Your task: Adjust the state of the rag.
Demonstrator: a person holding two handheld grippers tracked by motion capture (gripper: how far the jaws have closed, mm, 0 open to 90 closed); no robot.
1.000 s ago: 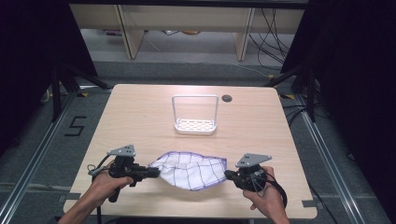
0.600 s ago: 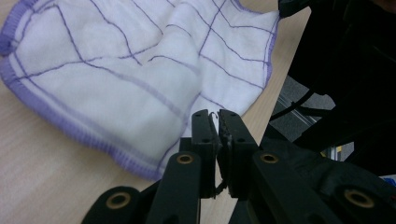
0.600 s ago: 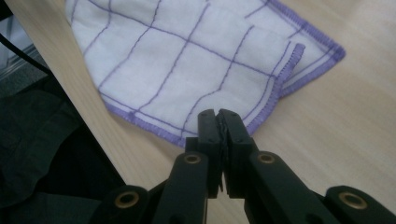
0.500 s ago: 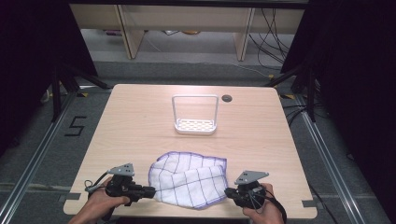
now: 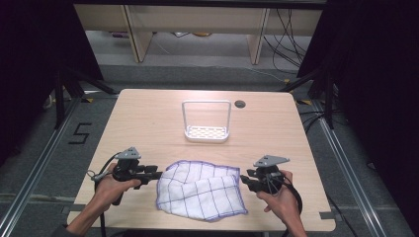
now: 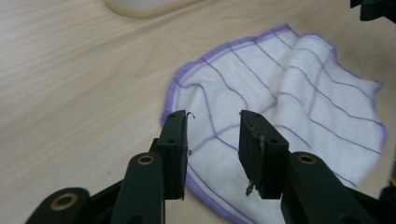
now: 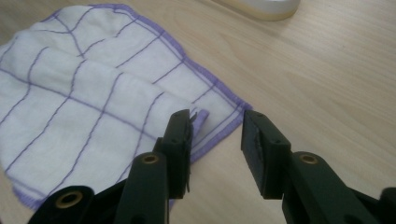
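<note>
Pale wooden table point(image 5: 148, 123), seen from above. White cloth with purple grid lines and purple hem point(image 5: 200, 190) lying crumpled near the front edge, between the two grippers, a fold running across its middle. Left gripper point(image 5: 154, 174) held in the left hand point(image 5: 106, 187) at the cloth's left edge, jaws pointing toward it; in the left gripper view point(image 6: 212, 140), jaws apart with nothing between them, hovering over the near hem of the cloth point(image 6: 280, 112). Right gripper point(image 5: 245, 179) held in the right hand point(image 5: 279, 200) just beside the cloth's right corner; in the right gripper view point(image 7: 215, 142), jaws likewise apart and empty, left jaw over the corner of the cloth point(image 7: 93, 102), right jaw over bare wood. White wire rack with perforated base point(image 5: 206, 122) standing upright farther back at mid-table, well apart from the cloth. Small dark round hole point(image 5: 240, 104) in the tabletop just right of the rack. Cables trailing from both grippers toward the front edge.
</note>
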